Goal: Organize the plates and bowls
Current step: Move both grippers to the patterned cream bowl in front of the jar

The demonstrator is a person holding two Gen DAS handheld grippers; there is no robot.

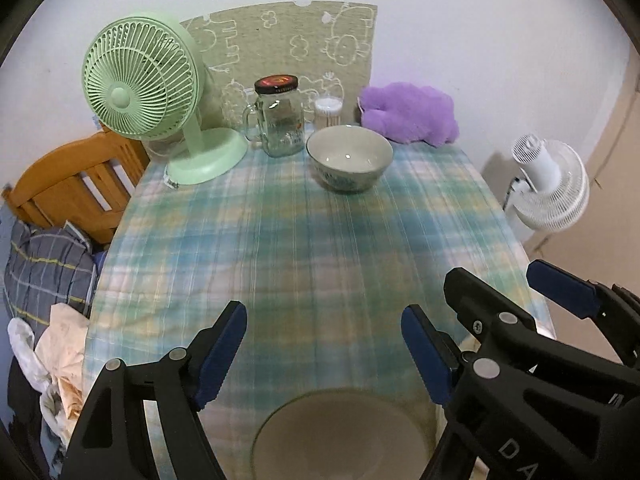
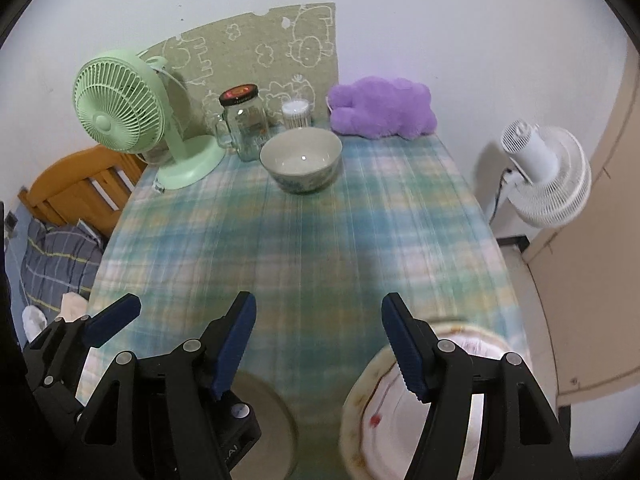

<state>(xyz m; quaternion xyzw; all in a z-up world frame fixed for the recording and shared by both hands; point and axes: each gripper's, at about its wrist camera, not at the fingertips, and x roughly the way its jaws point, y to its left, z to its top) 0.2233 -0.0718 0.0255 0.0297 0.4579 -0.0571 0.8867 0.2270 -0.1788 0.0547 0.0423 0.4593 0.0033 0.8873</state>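
A pale bowl (image 1: 349, 160) (image 2: 301, 160) with a blue pattern outside stands upright at the far end of the plaid tablecloth (image 1: 300, 248). A plain grey-beige plate (image 1: 344, 436) (image 2: 276, 412) lies at the near edge, below and between the fingers of my left gripper (image 1: 324, 354), which is open and empty above it. A white plate with a yellowish patterned rim (image 2: 384, 408) lies near right, partly under one finger of my right gripper (image 2: 320, 344), also open and empty. In the left wrist view the right gripper (image 1: 520, 292) hovers at the right.
Along the back wall stand a green desk fan (image 1: 140, 80), a glass handled jar with a black lid (image 1: 278, 120), a cotton-swab tub (image 1: 329, 112) and a purple plush (image 1: 410, 114). A white floor fan (image 2: 544, 176) stands off the table's right edge. A wooden chair (image 1: 76, 184) and bedding sit left.
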